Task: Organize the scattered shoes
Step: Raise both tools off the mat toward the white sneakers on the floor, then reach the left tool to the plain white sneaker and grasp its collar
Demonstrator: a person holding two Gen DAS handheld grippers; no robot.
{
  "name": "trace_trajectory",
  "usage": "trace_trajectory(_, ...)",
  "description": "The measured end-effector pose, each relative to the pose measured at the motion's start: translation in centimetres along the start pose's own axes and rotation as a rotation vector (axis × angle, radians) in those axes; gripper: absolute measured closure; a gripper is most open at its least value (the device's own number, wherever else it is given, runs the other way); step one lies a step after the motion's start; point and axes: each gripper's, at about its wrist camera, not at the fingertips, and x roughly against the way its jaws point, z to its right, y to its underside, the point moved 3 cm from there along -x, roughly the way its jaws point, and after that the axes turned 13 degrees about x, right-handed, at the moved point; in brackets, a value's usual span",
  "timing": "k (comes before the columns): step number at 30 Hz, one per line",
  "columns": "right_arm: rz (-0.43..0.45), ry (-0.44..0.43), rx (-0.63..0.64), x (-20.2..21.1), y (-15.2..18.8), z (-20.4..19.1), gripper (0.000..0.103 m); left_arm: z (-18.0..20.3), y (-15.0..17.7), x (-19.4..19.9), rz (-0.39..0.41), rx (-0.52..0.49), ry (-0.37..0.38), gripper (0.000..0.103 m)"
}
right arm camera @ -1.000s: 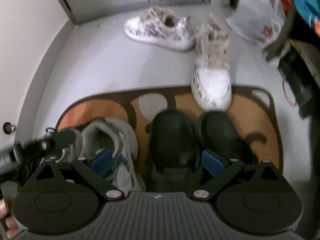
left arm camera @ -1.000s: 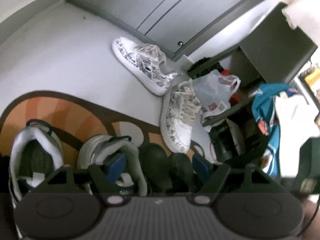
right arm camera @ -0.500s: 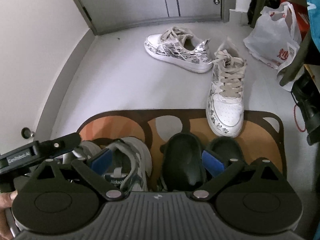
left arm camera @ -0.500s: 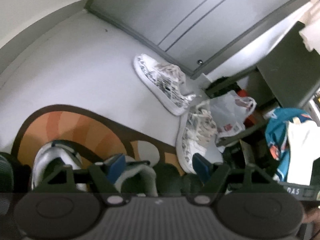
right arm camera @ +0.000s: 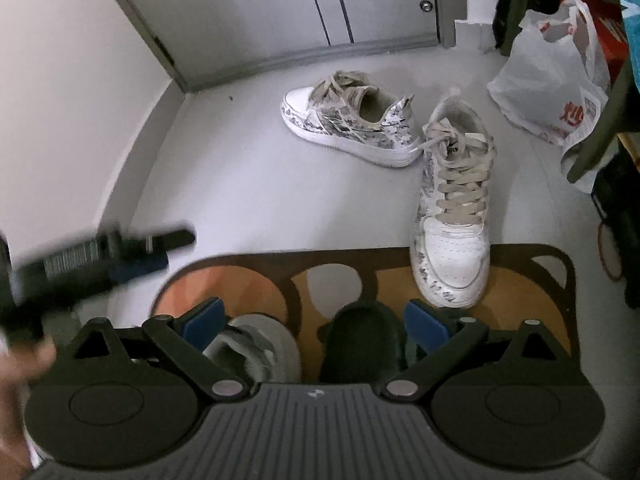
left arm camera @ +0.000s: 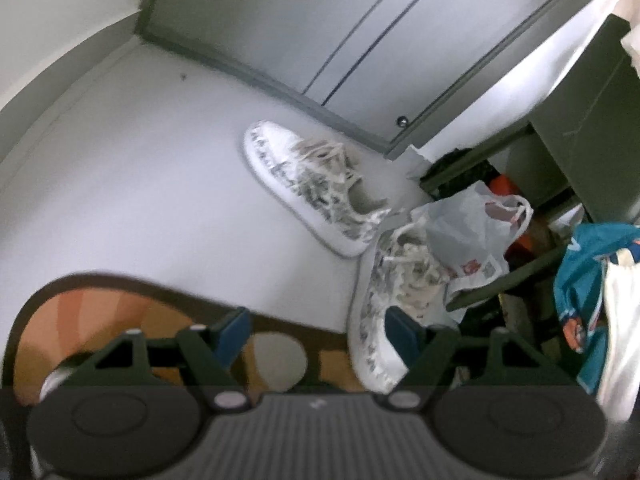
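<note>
Two white patterned sneakers lie on the grey floor. One (right arm camera: pixel 352 120) lies sideways near the door, also in the left wrist view (left arm camera: pixel 312 184). The other (right arm camera: pixel 452 216) has its toe on the orange mat (right arm camera: pixel 256 280), also in the left wrist view (left arm camera: pixel 384 300). A grey sneaker (right arm camera: pixel 252 344) and black shoes (right arm camera: pixel 360 340) stand on the mat below my right gripper (right arm camera: pixel 316 320), which is open and empty. My left gripper (left arm camera: pixel 316 328) is open and empty above the mat (left arm camera: pixel 80 312); its right pad (left arm camera: pixel 404 328) overlaps the near sneaker. It shows blurred at left in the right wrist view (right arm camera: pixel 120 252).
A white plastic bag (right arm camera: pixel 552 76) lies by a dark shelf frame (right arm camera: pixel 600 112) on the right, also in the left wrist view (left arm camera: pixel 468 236). Grey cabinet doors (right arm camera: pixel 320 8) close the back. A wall (right arm camera: pixel 60 100) runs on the left. Teal and white cloth (left arm camera: pixel 592 300) hangs at right.
Both grippers have risen and moved forward toward the patterned sneakers. The shoes on the mat have slid down out of view. Both grippers stay open.
</note>
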Motion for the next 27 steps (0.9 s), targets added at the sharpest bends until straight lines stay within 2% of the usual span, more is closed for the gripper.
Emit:
trace_trajectory(6, 0.035, 0.047, -0.039, -0.1, 0.3, 2.1, 0.004, 3.7, -0.5, -1.6, -0.043, -0.039, -0.02, 0.027)
trace_trajectory(8, 0.048, 0.051, -0.047, -0.4, 0.2, 2.4, 0.004, 4.6, -0.7, -1.7, -0.062, -0.074, -0.058, 0.027)
trace_trajectory(12, 0.064, 0.058, -0.045, -1.2, 0.1, 2.2, 0.004, 5.3, -1.3, -1.8, -0.046, -0.111, -0.102, 0.027)
trace_trajectory(15, 0.078, 0.058, -0.029, -1.7, 0.3, 2.3, 0.004, 5.8, -1.8, -2.6, -0.06, -0.097, -0.103, 0.027)
trace_trajectory(20, 0.096, 0.075, -0.03, -1.7, 0.7, 3.6, 0.004, 7.7, -2.6, -4.5, -0.09, -0.157, -0.102, 0.027)
trace_trajectory(27, 0.126, 0.142, -0.078, -1.5, 1.2, 6.8, 0.004, 10.9, -2.4, -7.8, -0.127, -0.191, -0.028, 0.027)
